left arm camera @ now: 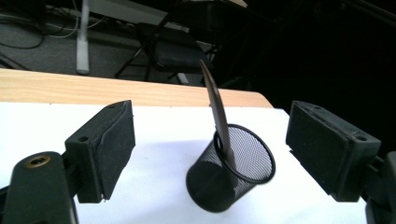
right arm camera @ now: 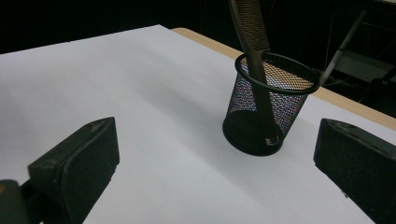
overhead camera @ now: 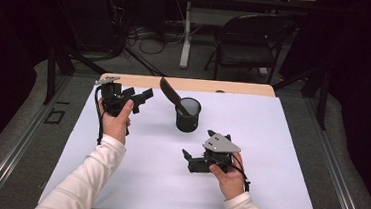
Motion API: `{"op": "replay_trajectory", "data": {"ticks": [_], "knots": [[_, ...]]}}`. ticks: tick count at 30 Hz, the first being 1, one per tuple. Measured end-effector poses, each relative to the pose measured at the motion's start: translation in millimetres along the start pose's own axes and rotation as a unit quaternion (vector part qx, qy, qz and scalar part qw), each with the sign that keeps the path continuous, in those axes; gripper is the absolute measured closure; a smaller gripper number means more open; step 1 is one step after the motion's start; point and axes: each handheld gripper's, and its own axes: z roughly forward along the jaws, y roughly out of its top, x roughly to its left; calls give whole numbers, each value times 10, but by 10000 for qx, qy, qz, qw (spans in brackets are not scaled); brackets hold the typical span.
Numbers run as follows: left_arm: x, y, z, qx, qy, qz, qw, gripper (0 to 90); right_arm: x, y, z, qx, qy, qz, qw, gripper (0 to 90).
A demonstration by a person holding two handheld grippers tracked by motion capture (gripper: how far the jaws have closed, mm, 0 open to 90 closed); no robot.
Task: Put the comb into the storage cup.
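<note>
Black mesh cup [overhead camera: 188,116], unlabelled, brown comb [overhead camera: 170,94] leaning inside

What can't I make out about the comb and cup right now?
- Comb top: cut off by the upper edge in the right gripper view.
- Comb's lower end: blurred behind the mesh cup wall there; whether it touches the bottom is unclear.
- Comb teeth: edge-on in the left gripper view, too small in the high view.
</note>
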Motion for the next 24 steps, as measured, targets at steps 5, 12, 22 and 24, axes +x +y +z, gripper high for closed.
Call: {"op": "replay_trajectory", "data": {"ticks": [5,12,22,24], "knots": [[-29,-19,-69,55,-274,375,9989,161,1,0,1,3,-1,-3,10000,1],[-82,-47,-152,102,-377,680,9969,161,3,0,2,5,3,0,10000,1],[-147,-97,-281,279,-552,1115,9918,161,2,2,-2,-4,18,19,10000,1],[-168,-116,-316,304,-586,1290,9894,161,2,4,-3,0,28,25,10000,1]]}}
